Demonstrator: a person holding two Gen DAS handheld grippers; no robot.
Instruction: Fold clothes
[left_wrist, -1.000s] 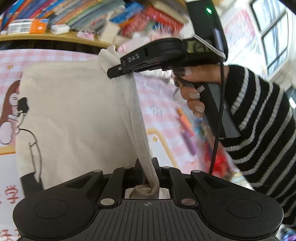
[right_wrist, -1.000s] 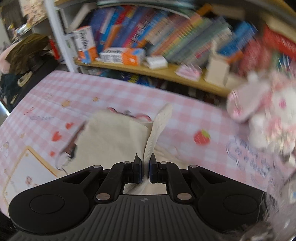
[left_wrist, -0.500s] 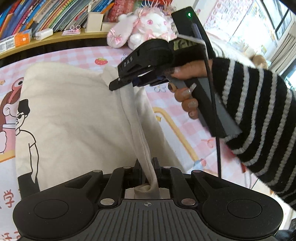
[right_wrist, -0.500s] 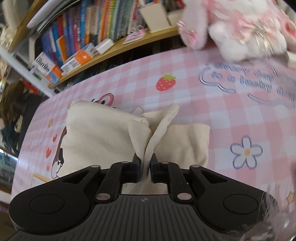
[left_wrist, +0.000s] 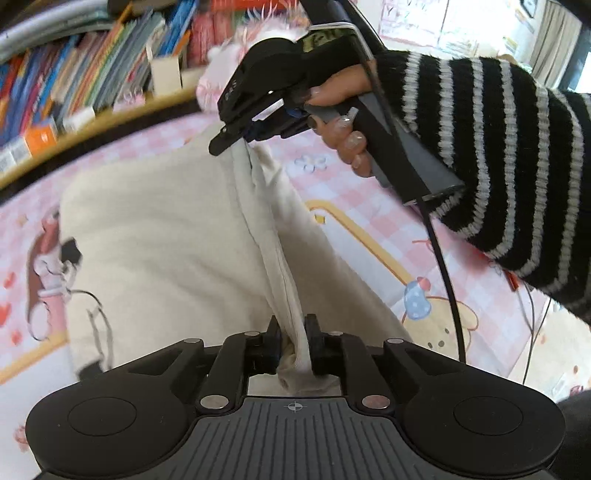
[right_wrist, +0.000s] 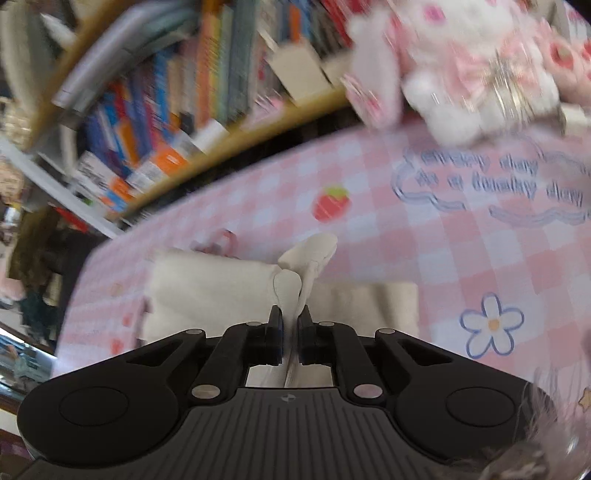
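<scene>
Both grippers, left and right, pinch one edge of the cream shirt, fingers nearly closed. Uneven pulling could slip the hem, skewing the fold.

Little can be read; blue outlined lettering is printed on the pink checked tablecloth at the upper right of the right wrist view, inside a cloud outline, where only "day" is made out with any confidence, the rest being smeared by blur; print on the book spines at the upper left of both views is too blurred to be read.
</scene>
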